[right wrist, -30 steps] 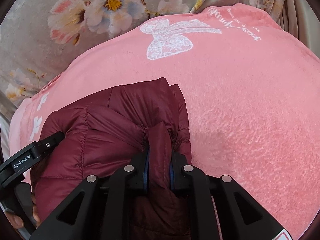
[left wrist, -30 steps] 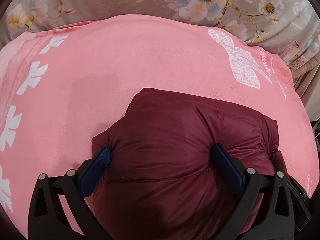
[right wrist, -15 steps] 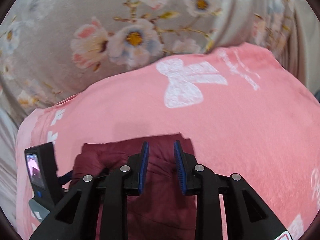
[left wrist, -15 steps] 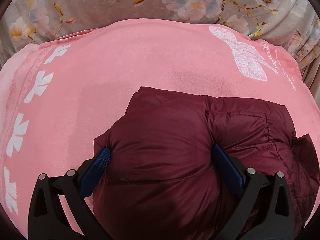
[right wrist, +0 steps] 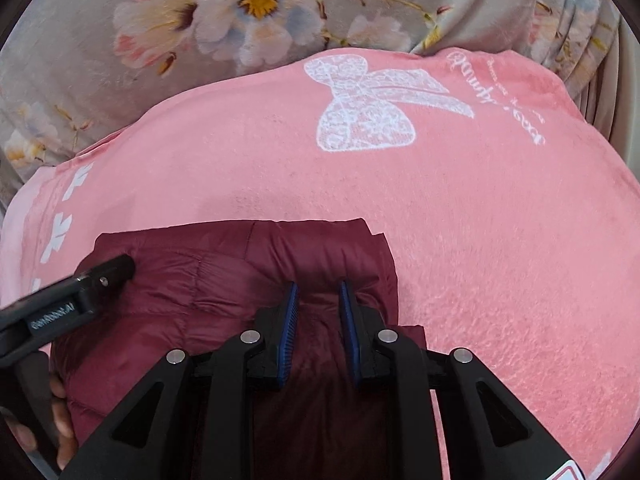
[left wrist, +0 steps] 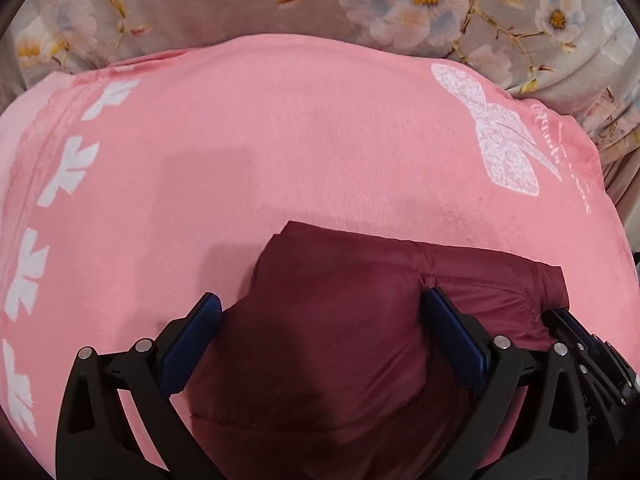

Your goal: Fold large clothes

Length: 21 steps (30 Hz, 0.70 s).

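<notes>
On a pink blanket (left wrist: 280, 152) printed with a white lace bow (right wrist: 368, 108), a folded maroon puffer jacket (right wrist: 224, 280) lies at the near edge, with a grey floral bedcover (right wrist: 80, 100) beyond the blanket's far side. Both handheld grippers angle steeply down onto the bundle. At the jacket's left end, the left gripper (left wrist: 320, 316) stands spread wide, a thick bulge of padded fabric filling the space between its blue pads (left wrist: 200, 320); whether those pads press the cloth or merely flank it cannot be told. Near the jacket's right edge, the right gripper (right wrist: 318, 300) points down over a ridge of fabric, its jaws narrow and closing, the maroon cloth between them and the pads not visibly pinching it. Seen from the right wrist camera, the left tool's black body crosses the jacket's left corner, and the person's fingers (right wrist: 60, 420) curl around its handle at the lower left.
</notes>
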### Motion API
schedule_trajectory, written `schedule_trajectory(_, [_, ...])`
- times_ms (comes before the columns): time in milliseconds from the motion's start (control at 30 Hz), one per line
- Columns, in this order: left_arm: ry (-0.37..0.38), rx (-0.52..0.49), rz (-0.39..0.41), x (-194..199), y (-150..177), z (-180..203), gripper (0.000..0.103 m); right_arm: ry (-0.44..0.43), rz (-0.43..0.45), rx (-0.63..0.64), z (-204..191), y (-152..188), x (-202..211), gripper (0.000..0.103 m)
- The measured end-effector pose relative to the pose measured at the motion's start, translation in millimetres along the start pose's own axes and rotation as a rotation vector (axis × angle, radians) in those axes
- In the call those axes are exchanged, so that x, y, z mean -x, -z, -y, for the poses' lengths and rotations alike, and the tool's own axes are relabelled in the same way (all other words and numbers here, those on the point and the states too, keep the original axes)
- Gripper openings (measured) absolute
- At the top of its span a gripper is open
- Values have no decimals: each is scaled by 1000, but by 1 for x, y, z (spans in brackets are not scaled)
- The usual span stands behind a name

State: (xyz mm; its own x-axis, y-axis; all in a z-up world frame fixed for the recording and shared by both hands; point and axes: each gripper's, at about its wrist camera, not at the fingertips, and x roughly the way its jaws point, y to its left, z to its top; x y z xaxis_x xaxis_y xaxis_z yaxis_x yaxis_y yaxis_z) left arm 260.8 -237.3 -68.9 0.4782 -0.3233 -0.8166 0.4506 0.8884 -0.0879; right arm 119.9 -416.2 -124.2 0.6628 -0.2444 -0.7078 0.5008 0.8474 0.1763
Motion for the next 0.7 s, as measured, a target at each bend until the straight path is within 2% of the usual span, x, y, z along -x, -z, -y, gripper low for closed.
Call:
schedule_trajectory(267, [13, 12, -2, -12, 6, -4, 98, -46, 5, -54, 7, 8, -14, 18])
schedule_trajectory(700, [-29, -10, 26, -16, 8, 2, 98, -92, 12, -89, 12, 10, -19, 18])
